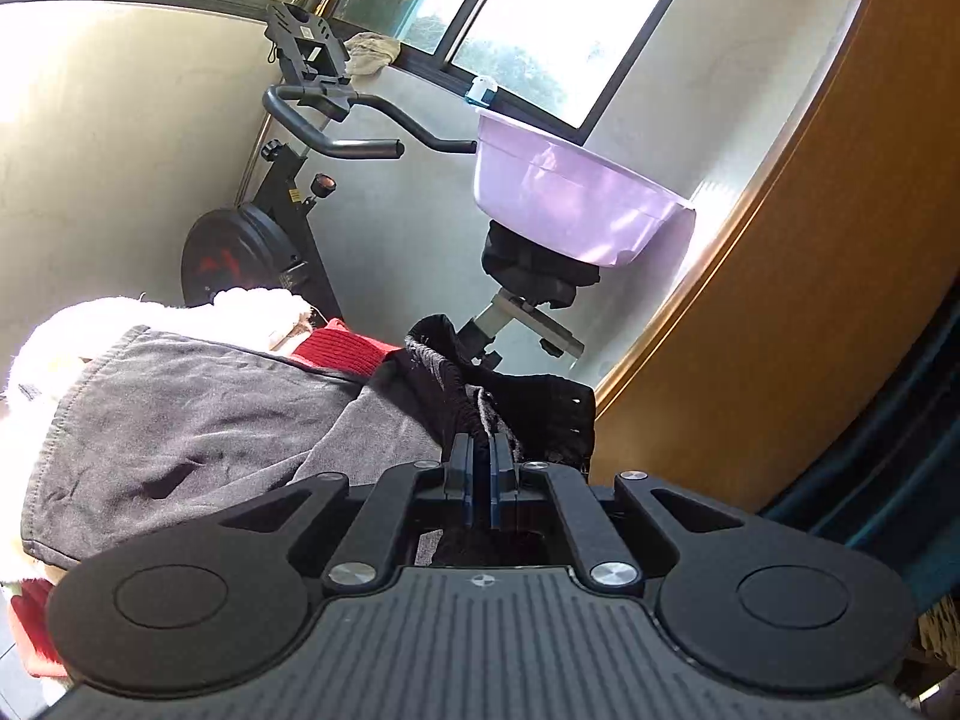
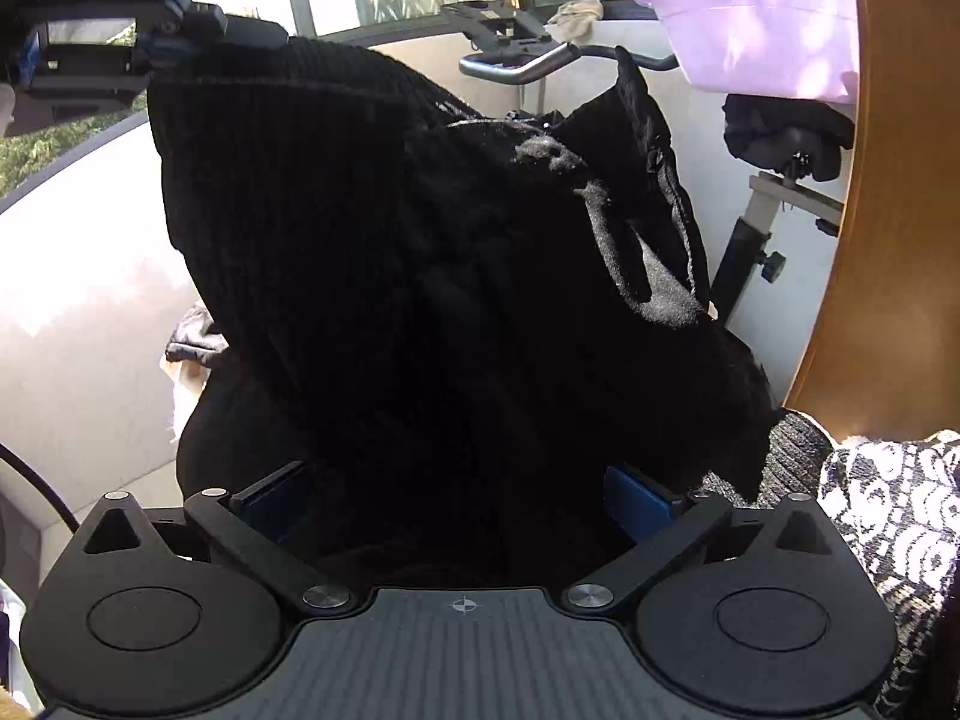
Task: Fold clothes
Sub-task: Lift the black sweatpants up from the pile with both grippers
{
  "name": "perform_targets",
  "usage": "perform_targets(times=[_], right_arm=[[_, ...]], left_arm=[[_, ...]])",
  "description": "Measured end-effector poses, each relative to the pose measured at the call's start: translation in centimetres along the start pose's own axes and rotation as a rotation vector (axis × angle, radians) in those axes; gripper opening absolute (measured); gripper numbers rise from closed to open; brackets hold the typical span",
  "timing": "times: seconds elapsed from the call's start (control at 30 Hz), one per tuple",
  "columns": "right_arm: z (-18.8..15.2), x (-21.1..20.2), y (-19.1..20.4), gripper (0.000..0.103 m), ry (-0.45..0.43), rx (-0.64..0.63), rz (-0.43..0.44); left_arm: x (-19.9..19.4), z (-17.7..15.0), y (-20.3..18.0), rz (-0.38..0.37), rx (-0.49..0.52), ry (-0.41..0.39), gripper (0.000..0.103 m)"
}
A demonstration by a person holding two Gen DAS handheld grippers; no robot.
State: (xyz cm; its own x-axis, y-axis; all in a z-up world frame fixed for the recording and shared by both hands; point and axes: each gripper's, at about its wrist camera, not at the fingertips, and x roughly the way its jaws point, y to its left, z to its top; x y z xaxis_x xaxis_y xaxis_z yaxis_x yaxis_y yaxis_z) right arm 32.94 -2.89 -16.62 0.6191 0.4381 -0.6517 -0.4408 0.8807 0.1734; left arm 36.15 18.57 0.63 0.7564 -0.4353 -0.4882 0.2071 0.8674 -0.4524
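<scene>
1. Sunlit windows [image 1: 540,18] and a pale wall fill the background of both wrist views, with a curved wooden panel [image 1: 810,276] running down the 3 o'clock side.
2. An exercise bike [image 1: 300,192] stands against the wall at 11 o'clock in the left wrist view; a lilac plastic basin [image 1: 576,204] rests on its saddle.
3. Clothes lie heaped below: a grey garment [image 1: 198,420] spreads toward 9 o'clock, with a white fleecy piece [image 1: 72,336] and a red knit [image 1: 342,354] behind it.
4. A black knit garment [image 2: 390,276] fills most of the right wrist view, hanging from 11 o'clock down to the centre, its grey lining showing at 2 o'clock.
5. A black-and-white patterned fabric [image 2: 888,516] lies at 4 o'clock in that view.
6. The left gripper [image 1: 480,480] has its jaws clenched on an edge of the black knit garment, which bunches just beyond the blue pads; in the right wrist view it appears at 11 o'clock, holding the cloth up.
7. The right gripper [image 2: 456,498] has its jaws spread wide, released; the dark cloth hangs between the blue pads [image 2: 636,495], and no pinch shows.
</scene>
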Motion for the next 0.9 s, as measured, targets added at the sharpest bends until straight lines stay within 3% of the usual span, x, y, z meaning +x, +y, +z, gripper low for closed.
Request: perform_targets(times=[0.03, 0.07, 0.1, 0.13, 0.17, 0.2, 0.23, 0.3, 0.33, 0.37, 0.4, 0.47, 0.63, 0.9], right_arm=[[0.2, 0.5, 0.1, 0.102, 0.000, 0.007, -0.012], [0.4, 1.1, 0.2, 0.094, -0.001, 0.016, -0.024], [1.1, 1.1, -0.2, 0.073, -0.010, 0.047, -0.017], [1.9, 1.2, -0.7, 0.061, -0.019, 0.080, -0.008], [2.7, 1.2, -1.1, 0.035, -0.028, 0.114, 0.001], [3.6, 0.9, -2.0, 0.017, -0.042, 0.170, 0.017], [4.5, 0.5, -3.0, 0.014, -0.057, 0.228, 0.034], [6.3, -1.1, -4.6, 0.012, -0.114, 0.280, 0.080], [7.2, -1.9, -5.4, 0.012, -0.143, 0.305, 0.104], [8.2, -2.9, -5.6, 0.011, -0.176, 0.292, 0.114], [9.3, -4.0, -5.8, 0.011, -0.208, 0.276, 0.124], [12.0, -6.5, -5.8, 0.011, -0.283, 0.258, 0.156], [17.7, -11.3, -4.2, 0.011, -0.416, 0.219, 0.210], [26.7, -16.7, -0.1, 0.011, -0.549, 0.168, 0.342]], left_arm=[[-0.1, 0.0, -0.7, -0.023, 0.024, 0.003, 0.005], [-0.1, 0.1, -1.3, -0.046, 0.048, 0.007, 0.005], [-0.3, 0.1, -1.8, -0.066, 0.064, 0.012, 0.005], [-0.3, 0.1, -2.1, -0.079, 0.072, 0.016, 0.005], [-0.2, 0.1, -2.2, -0.085, 0.075, 0.015, 0.005], [-0.1, 0.1, -2.0, -0.080, 0.072, 0.008, 0.005], [-0.2, 0.1, -1.7, -0.072, 0.063, -0.001, 0.006], [-0.5, 0.2, -0.7, -0.052, 0.041, -0.002, 0.009], [-0.7, 0.2, -0.2, -0.031, 0.041, 0.001, 0.020], [-1.0, 0.0, 0.2, -0.011, 0.047, -0.004, 0.039], [-1.4, -0.2, 0.7, 0.005, 0.054, -0.016, 0.046], [-1.8, -0.9, 1.6, 0.008, 0.067, -0.018, 0.072], [-0.7, -2.8, 1.8, -0.040, 0.150, 0.091, 0.080], [2.4, -4.3, -1.9, -0.195, 0.306, 0.155, 0.091]])
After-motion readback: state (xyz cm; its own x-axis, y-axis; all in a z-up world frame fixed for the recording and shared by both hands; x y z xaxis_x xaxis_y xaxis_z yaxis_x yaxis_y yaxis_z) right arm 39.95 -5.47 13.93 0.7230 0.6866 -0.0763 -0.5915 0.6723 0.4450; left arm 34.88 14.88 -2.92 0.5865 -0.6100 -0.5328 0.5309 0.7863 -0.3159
